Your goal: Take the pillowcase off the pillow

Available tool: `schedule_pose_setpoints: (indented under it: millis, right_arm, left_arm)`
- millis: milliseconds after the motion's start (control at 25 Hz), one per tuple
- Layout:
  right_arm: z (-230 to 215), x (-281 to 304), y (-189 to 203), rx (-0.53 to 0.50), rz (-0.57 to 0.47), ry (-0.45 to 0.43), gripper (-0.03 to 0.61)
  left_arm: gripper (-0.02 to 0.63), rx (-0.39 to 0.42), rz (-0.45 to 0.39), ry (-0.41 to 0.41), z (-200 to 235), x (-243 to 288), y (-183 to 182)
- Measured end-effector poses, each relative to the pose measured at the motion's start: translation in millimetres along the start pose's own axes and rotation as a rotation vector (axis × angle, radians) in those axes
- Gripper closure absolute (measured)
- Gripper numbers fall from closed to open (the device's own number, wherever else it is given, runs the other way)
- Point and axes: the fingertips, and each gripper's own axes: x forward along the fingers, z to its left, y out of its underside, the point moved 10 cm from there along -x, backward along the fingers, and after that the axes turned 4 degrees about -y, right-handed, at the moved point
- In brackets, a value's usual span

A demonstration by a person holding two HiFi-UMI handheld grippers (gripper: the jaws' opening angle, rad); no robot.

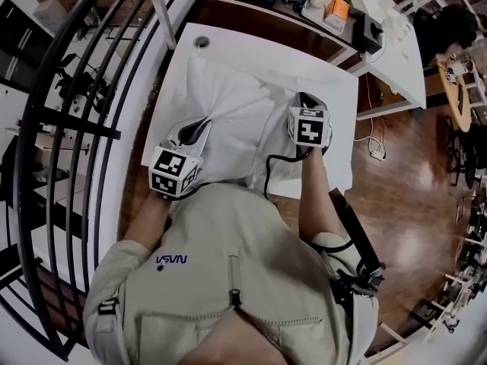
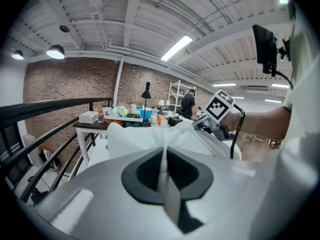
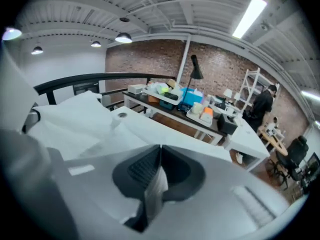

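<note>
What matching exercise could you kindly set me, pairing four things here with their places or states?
1 left claw
2 right claw
3 round grommet
4 black lamp

A at the cluttered desk beyond
B shut on the pillowcase's left side
C in the white table's far corner
D shut on the pillowcase's right side

Pairs: 1-B, 2-D, 3-C, 4-A.
</note>
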Motion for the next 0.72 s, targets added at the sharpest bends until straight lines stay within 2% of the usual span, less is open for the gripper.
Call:
schedule_pose_setpoints:
  millis: [80,200,400,600,720]
  right_arm:
    - [-11,-4,16,0.051,-0.004,0.018,0.566]
    - [-5,-4,38,0.089,0.004,0.023,0.568]
    - [18,-2,34,-0.023,0.006,0.013,0.568]
    - [25,-1,26,-0.132,0.002,-0.024,0.565]
    - [30,1,17,-0.146,-0.005,-0.071,0.556]
  left_arm:
    - [0.598,-0.027,-0.004,-0.010,5,-8,3]
    - [0.600,-0.065,0.030,-0.032,11,-8,23]
    - [0.598,-0.102,0.098,-0.065,20,10,59]
    - [0.581,0.015,0.103,-0.057,14,26,51]
    - [0.533,0.065,0.090,-0.050,12,31,42]
